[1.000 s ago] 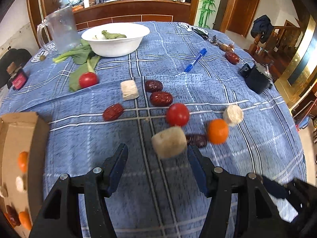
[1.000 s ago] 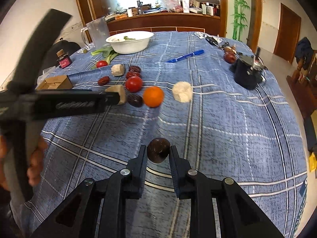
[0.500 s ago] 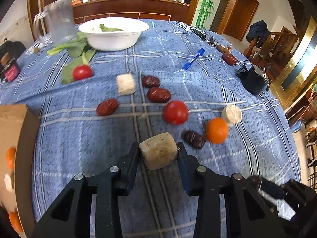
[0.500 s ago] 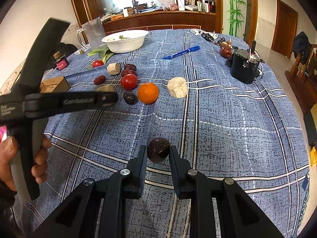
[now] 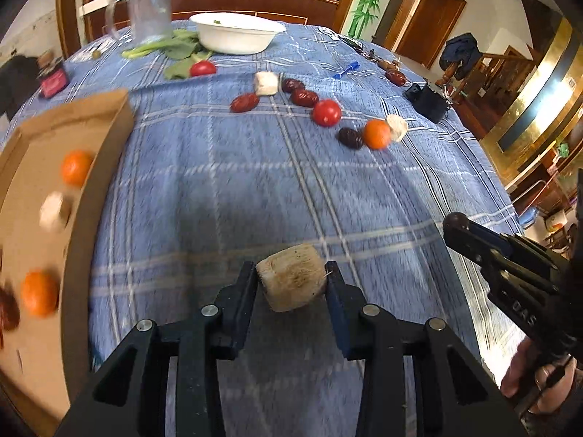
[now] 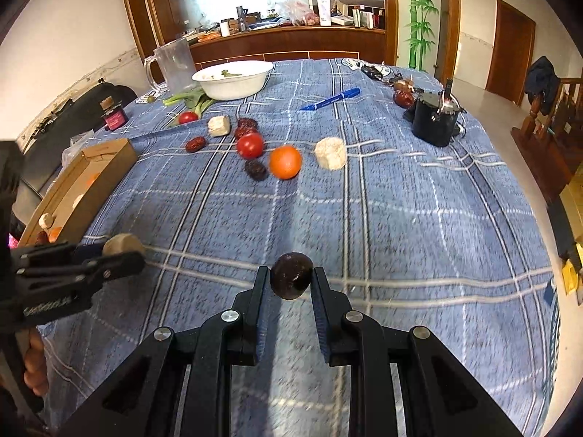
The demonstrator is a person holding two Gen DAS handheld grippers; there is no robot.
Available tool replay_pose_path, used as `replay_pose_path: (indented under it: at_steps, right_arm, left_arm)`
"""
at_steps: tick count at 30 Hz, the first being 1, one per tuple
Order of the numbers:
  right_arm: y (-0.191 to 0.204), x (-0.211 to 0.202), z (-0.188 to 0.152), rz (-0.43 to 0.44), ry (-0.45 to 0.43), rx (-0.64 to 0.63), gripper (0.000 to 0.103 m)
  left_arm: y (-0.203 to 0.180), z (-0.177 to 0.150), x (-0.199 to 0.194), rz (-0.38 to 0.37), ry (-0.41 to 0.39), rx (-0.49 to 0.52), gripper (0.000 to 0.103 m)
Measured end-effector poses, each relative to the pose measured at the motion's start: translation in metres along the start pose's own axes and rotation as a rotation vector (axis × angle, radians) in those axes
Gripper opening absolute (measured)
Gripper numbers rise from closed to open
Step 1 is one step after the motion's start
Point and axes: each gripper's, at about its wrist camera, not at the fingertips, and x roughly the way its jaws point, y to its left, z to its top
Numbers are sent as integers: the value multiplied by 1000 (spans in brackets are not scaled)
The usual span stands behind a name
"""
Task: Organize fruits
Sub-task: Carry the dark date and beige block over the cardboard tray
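Note:
My left gripper (image 5: 290, 284) is shut on a pale, fibrous cylinder-shaped chunk (image 5: 291, 281), lifted above the blue checked tablecloth (image 5: 218, 189). The cardboard box (image 5: 105, 167) lies at the left with oranges (image 5: 75, 167) and a pale chunk (image 5: 54, 211) inside. My right gripper (image 6: 290, 284) is shut on a dark round fruit (image 6: 291, 279). Farther back on the cloth lie a tomato (image 6: 250, 145), an orange (image 6: 285, 162), a dark date (image 6: 255, 169), red dates (image 6: 195, 144) and two pale chunks (image 6: 331, 153). The left gripper (image 6: 120, 251) with its chunk shows at the left of the right wrist view.
A white bowl (image 6: 233, 79), leafy greens (image 6: 189, 99), another tomato (image 6: 188, 117) and a clear jug (image 6: 175, 65) stand at the back. A blue pen (image 6: 329, 99), a black device (image 6: 435, 120), keys and a small red-labelled bottle (image 6: 113, 116) also lie on the table. A hand (image 5: 535, 378) holds the right tool.
The left gripper closed on the pale chunk, lifted it and swung left toward the box, which now fills more of its view. The right gripper kept its dark fruit and shifted slightly.

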Motion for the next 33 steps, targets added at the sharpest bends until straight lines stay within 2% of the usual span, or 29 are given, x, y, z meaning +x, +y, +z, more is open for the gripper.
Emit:
replay_pose_path:
  at_steps: [7, 18, 27, 33]
  right_arm:
    - [21, 2, -13, -10, 25, 2, 24]
    - [59, -3, 1, -12, 6, -47, 24]
    - [102, -4, 17, 32, -12, -113, 24]
    - [140, 2, 29, 89, -18, -163, 24]
  left_arm:
    - [10, -17, -19, 13, -25, -12, 36]
    - [29, -10, -54, 11, -103, -26, 36]
    - [64, -9, -81, 35, -154, -86, 36]
    - [98, -14, -98, 93, -182, -143, 36]
